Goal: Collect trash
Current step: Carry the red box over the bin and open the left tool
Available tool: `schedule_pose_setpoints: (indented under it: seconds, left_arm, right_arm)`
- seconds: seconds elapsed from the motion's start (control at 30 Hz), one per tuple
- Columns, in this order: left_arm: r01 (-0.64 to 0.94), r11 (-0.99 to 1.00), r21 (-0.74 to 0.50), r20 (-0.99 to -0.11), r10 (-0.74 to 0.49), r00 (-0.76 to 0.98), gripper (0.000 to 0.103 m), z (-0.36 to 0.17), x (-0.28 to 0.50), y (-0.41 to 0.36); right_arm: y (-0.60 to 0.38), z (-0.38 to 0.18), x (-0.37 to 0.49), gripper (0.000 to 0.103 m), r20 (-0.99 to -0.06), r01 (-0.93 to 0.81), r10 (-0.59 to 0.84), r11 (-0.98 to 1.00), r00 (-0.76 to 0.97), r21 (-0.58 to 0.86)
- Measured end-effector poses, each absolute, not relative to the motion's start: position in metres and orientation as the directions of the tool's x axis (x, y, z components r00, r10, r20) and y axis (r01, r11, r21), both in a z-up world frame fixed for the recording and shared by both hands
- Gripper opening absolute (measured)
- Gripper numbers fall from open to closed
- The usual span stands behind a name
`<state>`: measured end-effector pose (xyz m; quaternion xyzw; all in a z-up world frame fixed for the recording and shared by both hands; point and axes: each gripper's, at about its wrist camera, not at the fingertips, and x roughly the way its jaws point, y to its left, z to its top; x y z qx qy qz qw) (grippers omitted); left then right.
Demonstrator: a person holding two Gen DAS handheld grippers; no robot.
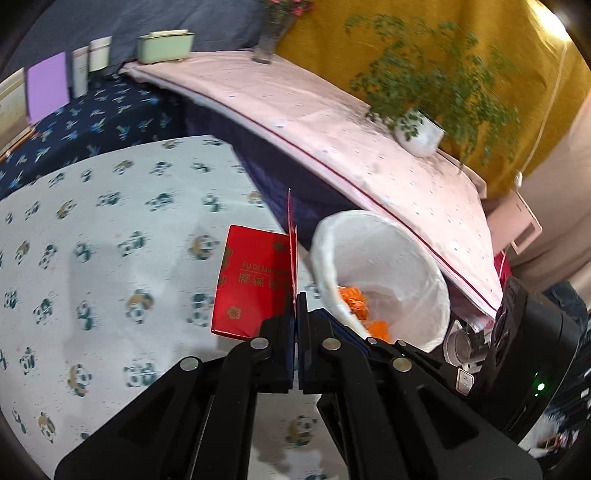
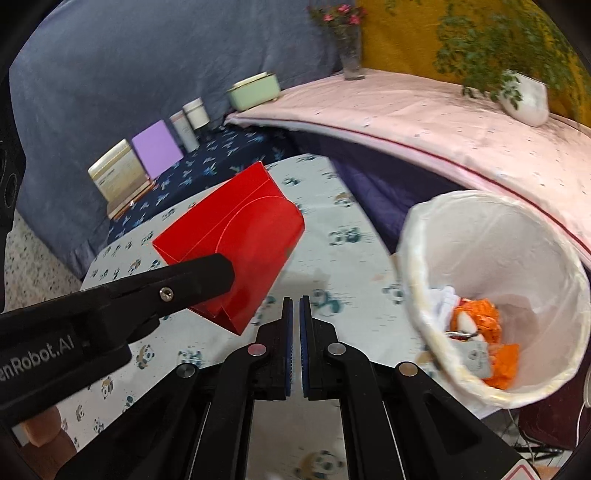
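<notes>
My left gripper (image 1: 296, 297) is shut on a red paper envelope (image 1: 251, 284) and holds it above the panda-print table (image 1: 110, 240). The same envelope (image 2: 236, 243) shows in the right wrist view, pinched by the left gripper's fingers (image 2: 207, 275). A white-lined trash bin (image 1: 384, 266) stands just right of the envelope, with orange scraps (image 1: 356, 299) inside. In the right wrist view the bin (image 2: 498, 236) holds orange scraps (image 2: 480, 317) and a grey tag. My right gripper (image 2: 296, 301) is shut and empty, left of the bin.
A pink-covered bench (image 1: 332, 110) runs behind the bin with a potted plant (image 1: 421, 133), a glass vase (image 1: 271, 33) and a green box (image 1: 164, 46). A purple card (image 2: 157, 147), jars and a framed card stand on the dark blue cloth (image 2: 207, 162).
</notes>
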<state>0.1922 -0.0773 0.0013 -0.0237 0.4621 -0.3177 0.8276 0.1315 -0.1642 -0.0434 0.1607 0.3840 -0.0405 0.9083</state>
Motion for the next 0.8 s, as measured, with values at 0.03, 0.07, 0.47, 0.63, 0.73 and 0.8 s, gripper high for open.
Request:
schedule_pose_setpoints:
  seconds: [0.03, 0.07, 0.47, 0.63, 0.73, 0.8]
  left_arm:
    - [0.515, 0.792, -0.329, -0.750, -0.550, 0.367, 0.000, 0.002, 0.190, -0.085]
    - [0.526, 0.785, -0.326, -0.750, -0.554, 0.362, 0.000, 0.004, 0.186, -0.093]
    - [0.663, 0.693, -0.281, -0.754, -0.587, 0.294, 0.001, 0.008, 0.161, -0.198]
    - [0.687, 0.681, -0.253, -0.760, -0.579, 0.294, 0.002, 0.001, 0.159, -0.224]
    - [0.682, 0.690, -0.244, -0.765, -0.569, 0.302, 0.029, -0.006, 0.163, -0.231]
    - [0.670, 0.707, -0.227, -0.760, -0.559, 0.333, 0.060, -0.007, 0.165, -0.231]
  right_arm:
    - [-0.172, -0.042, 0.128, 0.004, -0.708, 0.211, 0.039, 0.941, 0.705, 0.263]
    - [-0.181, -0.042, 0.123, 0.004, -0.705, 0.225, 0.029, 0.938, 0.708, 0.265]
    - [-0.270, -0.038, 0.084, 0.004, -0.687, 0.391, -0.099, 0.875, 0.720, 0.284]
    - [-0.296, -0.044, 0.076, 0.004, -0.692, 0.444, -0.132, 0.847, 0.710, 0.293]
    - [-0.307, -0.049, 0.075, 0.004, -0.700, 0.465, -0.145, 0.836, 0.700, 0.291]
    - [-0.311, -0.051, 0.076, 0.005, -0.703, 0.475, -0.153, 0.831, 0.695, 0.289]
